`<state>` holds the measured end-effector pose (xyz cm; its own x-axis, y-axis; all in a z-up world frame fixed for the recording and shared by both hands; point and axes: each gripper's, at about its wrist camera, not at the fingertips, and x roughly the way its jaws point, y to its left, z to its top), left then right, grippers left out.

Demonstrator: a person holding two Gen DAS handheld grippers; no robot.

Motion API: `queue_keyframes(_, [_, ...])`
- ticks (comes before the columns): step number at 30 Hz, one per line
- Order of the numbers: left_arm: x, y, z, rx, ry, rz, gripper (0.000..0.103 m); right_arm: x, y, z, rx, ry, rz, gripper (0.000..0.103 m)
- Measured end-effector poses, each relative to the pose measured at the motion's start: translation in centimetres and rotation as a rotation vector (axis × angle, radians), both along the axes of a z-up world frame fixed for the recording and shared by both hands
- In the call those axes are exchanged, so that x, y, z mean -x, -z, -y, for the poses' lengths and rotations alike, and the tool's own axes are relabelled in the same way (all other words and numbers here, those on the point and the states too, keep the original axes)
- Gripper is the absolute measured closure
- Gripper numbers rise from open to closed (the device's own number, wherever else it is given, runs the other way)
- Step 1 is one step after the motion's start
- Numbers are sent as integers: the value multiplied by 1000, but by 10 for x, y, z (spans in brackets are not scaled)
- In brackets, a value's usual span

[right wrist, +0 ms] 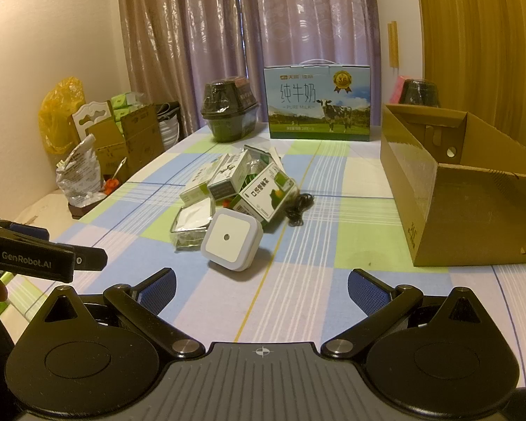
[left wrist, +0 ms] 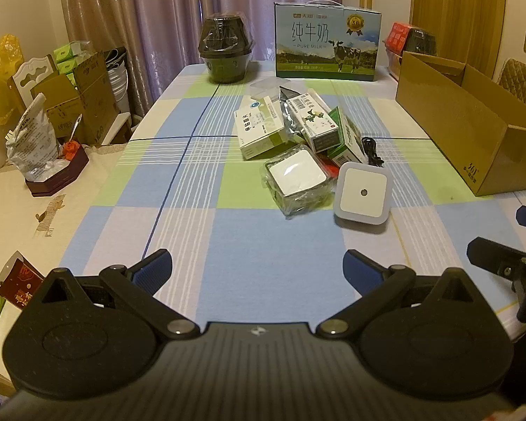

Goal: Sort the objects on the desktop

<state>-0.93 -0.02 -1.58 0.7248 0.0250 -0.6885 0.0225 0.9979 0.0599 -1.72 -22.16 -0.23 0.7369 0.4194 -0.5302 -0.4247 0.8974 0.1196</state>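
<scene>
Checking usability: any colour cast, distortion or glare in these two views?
Left wrist: warm yellowish cast, fisheye bends the cardboard box, glare on the plastic-wrapped white item. Right wrist: same cast, dark vignetted corners, night light sharp.

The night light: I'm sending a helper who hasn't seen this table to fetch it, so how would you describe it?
Find the checked tablecloth and the pile of small boxes at its middle. The night light sits at the pile's near edge, beside a plastic-wrapped white square. Unwrapped, it's a rounded white square with one small dark dot at centre.

Home dining room, curtains (right wrist: 249,35), checked tablecloth (left wrist: 228,231)
</scene>
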Motion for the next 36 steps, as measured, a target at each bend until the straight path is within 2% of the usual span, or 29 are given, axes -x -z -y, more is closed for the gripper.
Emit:
queue_keyframes(16, [-1, -17, -6, 72, 11, 28, 1, -2, -1, 3, -25, 5, -9, 2])
queue_keyframes(27, [-19, -24, -12, 61, 35, 27, 1, -6, -3, -1, -29, -18, -8, 2])
queue_keyframes(32, [-34, -25, -16, 59, 49, 25, 1, -20, 1, -6, -32, -28, 2, 2])
queue_keyframes(36, [-50, -24, -20, 43, 55, 15, 1, -36, 6, -15, 7, -26, -1, 2])
